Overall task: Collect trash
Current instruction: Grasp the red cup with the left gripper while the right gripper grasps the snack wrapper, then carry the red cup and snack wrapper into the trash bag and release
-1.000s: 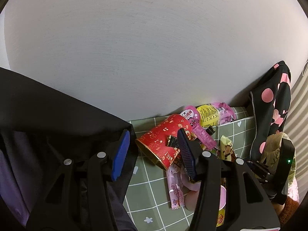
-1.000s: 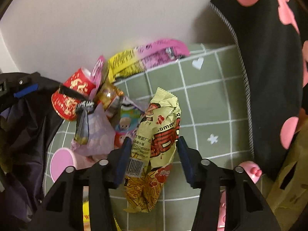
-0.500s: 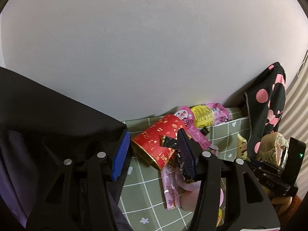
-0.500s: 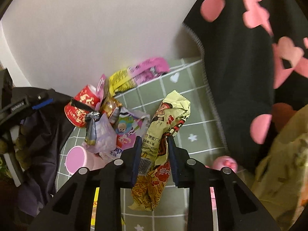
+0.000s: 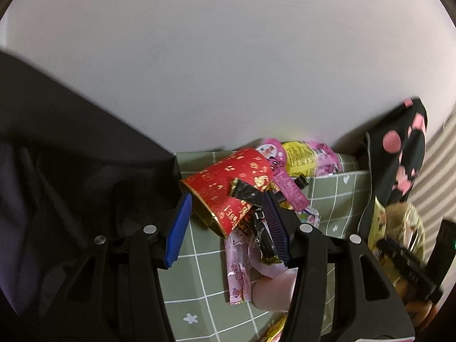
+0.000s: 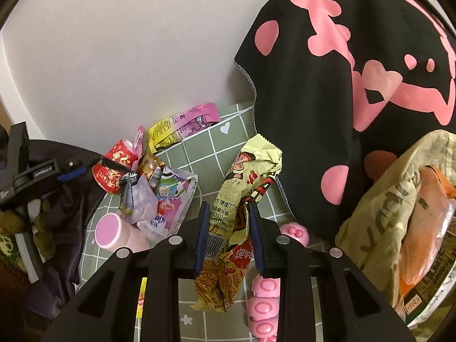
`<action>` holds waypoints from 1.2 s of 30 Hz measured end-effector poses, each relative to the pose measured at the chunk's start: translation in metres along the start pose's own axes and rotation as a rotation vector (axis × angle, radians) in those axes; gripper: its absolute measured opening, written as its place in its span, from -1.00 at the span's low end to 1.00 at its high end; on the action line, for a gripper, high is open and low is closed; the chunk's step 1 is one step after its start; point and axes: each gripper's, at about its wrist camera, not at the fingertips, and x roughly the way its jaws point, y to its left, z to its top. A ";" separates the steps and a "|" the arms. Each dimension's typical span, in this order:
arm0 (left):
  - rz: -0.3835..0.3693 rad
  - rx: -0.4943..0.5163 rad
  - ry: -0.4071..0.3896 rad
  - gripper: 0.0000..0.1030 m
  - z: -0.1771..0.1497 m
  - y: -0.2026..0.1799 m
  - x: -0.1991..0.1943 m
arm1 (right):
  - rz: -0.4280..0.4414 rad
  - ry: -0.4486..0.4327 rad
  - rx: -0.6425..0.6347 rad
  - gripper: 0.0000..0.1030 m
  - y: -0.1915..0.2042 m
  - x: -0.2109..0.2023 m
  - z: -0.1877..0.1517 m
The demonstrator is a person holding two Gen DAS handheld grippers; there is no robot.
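In the right wrist view my right gripper (image 6: pixel 228 211) is shut on a yellow snack packet (image 6: pixel 245 171), pinched near its barcode and lifted off the green checked cloth (image 6: pixel 199 148). More trash lies to the left: a red paper cup (image 6: pixel 114 165) on its side, a yellow-and-pink wrapper (image 6: pixel 182 125) and a torn pink cartoon packet (image 6: pixel 168 199). My left gripper (image 5: pixel 228 199) stands open beside a black bag (image 5: pixel 71 171). The red cup (image 5: pixel 228 182) shows between its fingers, draped with a black wrapper (image 5: pixel 256 213); whether the pads touch it I cannot tell.
A black cloth with pink shapes (image 6: pixel 356 85) hangs at the right by the wall. Below it sits a noodle bowl with a crumpled lid (image 6: pixel 399 213). A pink bottle (image 6: pixel 107 230) and a pink toy (image 6: pixel 262 307) lie near the front.
My right gripper closed on the yellow packet and raised it off the cloth, drawing back toward the right. The left gripper rolled slightly and stayed in place.
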 end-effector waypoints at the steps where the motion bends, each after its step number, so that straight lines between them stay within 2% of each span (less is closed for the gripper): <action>1: 0.002 -0.028 0.008 -0.04 -0.001 0.004 0.003 | -0.001 0.002 -0.004 -0.49 0.001 -0.002 -0.002; 3: 0.001 -0.063 0.029 -0.05 -0.002 0.011 0.009 | 0.000 0.005 -0.009 -0.49 0.004 -0.003 -0.005; 5: -0.025 -0.089 0.061 -0.28 -0.005 0.014 0.015 | 0.004 0.008 -0.017 -0.49 0.006 -0.004 -0.008; 6: -0.042 -0.089 0.075 -0.29 -0.006 0.014 0.018 | 0.004 0.008 -0.021 -0.49 0.008 -0.005 -0.008; 9: -0.050 -0.045 0.097 -0.36 -0.009 0.006 0.025 | 0.003 0.005 -0.036 -0.49 0.012 -0.009 -0.010; 12: -0.049 -0.004 0.096 -0.60 -0.008 -0.006 0.027 | -0.004 -0.002 -0.042 -0.49 0.015 -0.012 -0.010; 13: -0.046 0.011 0.087 -0.78 -0.007 -0.010 0.025 | -0.002 -0.004 -0.040 -0.49 0.016 -0.013 -0.010; 16: -0.055 0.051 0.056 -0.93 -0.003 -0.021 0.014 | 0.000 -0.013 -0.039 -0.49 0.019 -0.017 -0.009; 19: -0.046 0.115 0.023 -0.94 0.002 -0.038 -0.001 | 0.005 -0.027 -0.045 -0.49 0.024 -0.021 -0.007; 27: -0.071 0.207 -0.056 -0.94 0.014 -0.072 -0.046 | -0.002 -0.079 -0.067 -0.49 0.033 -0.037 0.006; 36: -0.171 0.315 -0.120 -0.94 0.021 -0.124 -0.087 | -0.042 -0.172 -0.094 -0.49 0.034 -0.073 0.020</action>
